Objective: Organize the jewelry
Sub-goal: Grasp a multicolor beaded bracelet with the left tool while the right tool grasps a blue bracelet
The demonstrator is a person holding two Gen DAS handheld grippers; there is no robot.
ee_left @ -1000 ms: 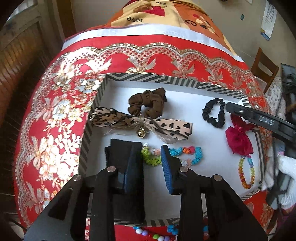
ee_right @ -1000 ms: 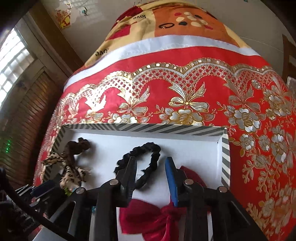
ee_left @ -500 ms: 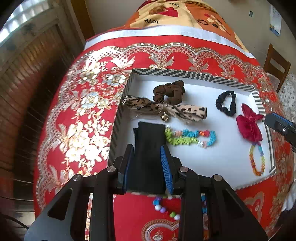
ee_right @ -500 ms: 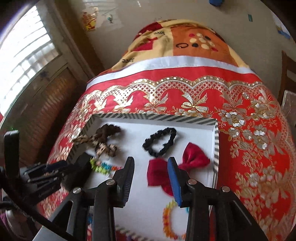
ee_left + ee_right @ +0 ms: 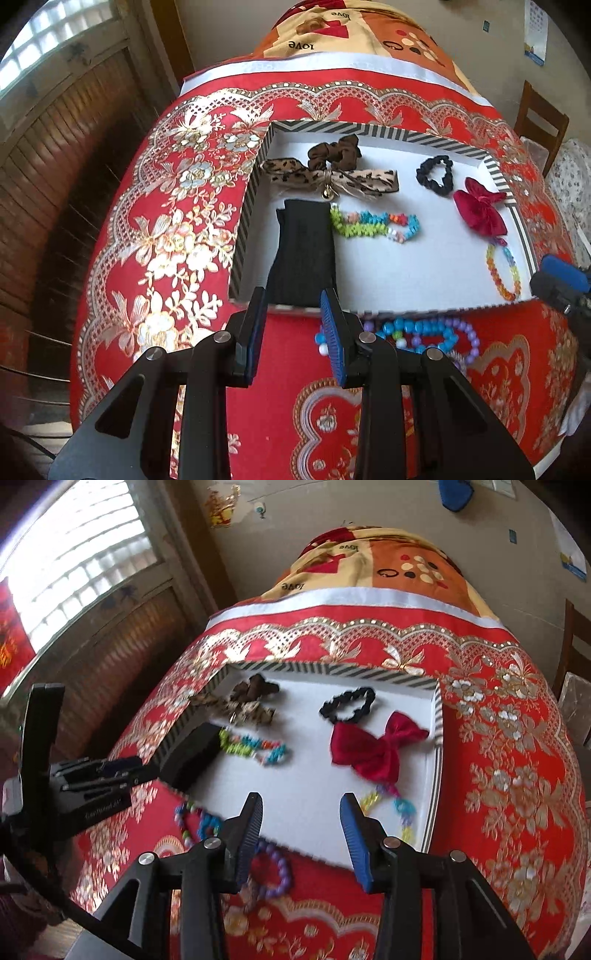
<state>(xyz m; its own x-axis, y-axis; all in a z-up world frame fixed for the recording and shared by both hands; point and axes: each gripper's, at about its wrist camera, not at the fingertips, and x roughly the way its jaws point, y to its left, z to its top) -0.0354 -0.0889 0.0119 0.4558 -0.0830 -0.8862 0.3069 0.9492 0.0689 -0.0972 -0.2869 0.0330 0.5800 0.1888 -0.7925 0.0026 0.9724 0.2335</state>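
A striped-rim tray with a white floor lies on the red cloth. In it lie a black cloth band, a leopard bow, a brown scrunchie, a black scrunchie, a red bow, a green-blue bead bracelet and an orange bead bracelet. Blue and purple bead bracelets lie on the cloth in front of the tray. My left gripper is open and empty above the tray's near rim. My right gripper is open and empty above the tray's near edge.
The red and gold cloth covers a rounded table; its edge falls off at left to a wooden floor. A wooden chair stands at the back right. A patterned blanket lies beyond the cloth.
Both grippers have pulled back and up from the tray, so the whole tray and the beads in front of it show. Both stay open and empty.
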